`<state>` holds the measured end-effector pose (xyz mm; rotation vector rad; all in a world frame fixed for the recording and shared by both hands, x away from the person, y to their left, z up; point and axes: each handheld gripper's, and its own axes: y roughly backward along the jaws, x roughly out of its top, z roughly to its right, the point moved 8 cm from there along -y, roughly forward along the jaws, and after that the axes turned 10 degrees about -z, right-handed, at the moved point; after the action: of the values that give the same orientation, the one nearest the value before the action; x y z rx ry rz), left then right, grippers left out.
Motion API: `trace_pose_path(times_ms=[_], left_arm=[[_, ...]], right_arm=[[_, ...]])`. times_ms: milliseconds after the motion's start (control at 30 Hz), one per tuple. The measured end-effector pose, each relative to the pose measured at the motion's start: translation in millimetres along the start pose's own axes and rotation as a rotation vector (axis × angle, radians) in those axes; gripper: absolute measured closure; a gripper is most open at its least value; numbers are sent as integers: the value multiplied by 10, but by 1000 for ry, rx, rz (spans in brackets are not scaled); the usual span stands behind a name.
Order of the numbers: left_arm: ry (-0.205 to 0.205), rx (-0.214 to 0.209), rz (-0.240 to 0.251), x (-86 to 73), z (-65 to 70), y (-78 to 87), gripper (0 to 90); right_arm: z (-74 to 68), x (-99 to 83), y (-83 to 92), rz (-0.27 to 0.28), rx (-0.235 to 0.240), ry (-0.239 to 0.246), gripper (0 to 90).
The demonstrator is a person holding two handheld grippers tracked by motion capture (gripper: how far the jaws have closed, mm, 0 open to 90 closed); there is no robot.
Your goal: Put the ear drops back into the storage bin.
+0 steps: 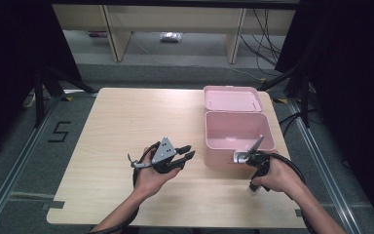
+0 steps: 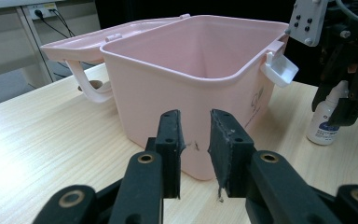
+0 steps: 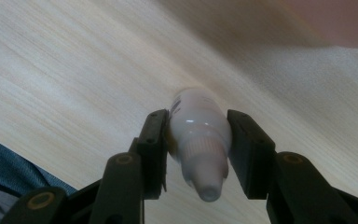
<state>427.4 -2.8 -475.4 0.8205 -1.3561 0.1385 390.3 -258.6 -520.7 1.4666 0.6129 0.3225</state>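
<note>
The small white dropper bottle (image 3: 199, 135) sits between the pads of my right gripper (image 3: 199, 154), which press on its shoulders from both sides with the nozzle pointing back at the camera; in the left gripper view the bottle (image 2: 325, 122) stands on the table (image 1: 126, 126) just beside the near right corner of the pink box (image 2: 191, 93), its upper half hidden behind my right gripper (image 2: 342, 60); in the high view the bottle is under my right hand (image 1: 277, 176) and cannot be made out. Its label carries a blue patch and some small print — too small and blurred to read; a dark emblem on the box wall is likewise illegible. On the floor left of the table, tape forms the figure "5" (image 1: 60, 131).

My left gripper (image 1: 187, 153) stands partly open and holds nothing — its jaws point at the box wall, a clear gap between the pads. The box is open, lid (image 1: 232, 98) laid back flat, a white latch (image 2: 279, 69) at its near rim; its interior as seen is bare. The box sits close to the table's right edge; the left half of the tabletop is open board.
</note>
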Motion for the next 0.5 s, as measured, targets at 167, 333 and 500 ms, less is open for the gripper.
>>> trace_pose_path(times_ms=[167,333,500], left_arm=[[1,1,0,-1,0,1,731],[2,1,0,-4,5,2,731],[7,-1,1,-16,8,-1,730]], right_arm=[[-2,-14,32,-4,4,23,608],[-19,-65,102,-18,0,21,608],[12,-102,194,-15,-3,29,608]])
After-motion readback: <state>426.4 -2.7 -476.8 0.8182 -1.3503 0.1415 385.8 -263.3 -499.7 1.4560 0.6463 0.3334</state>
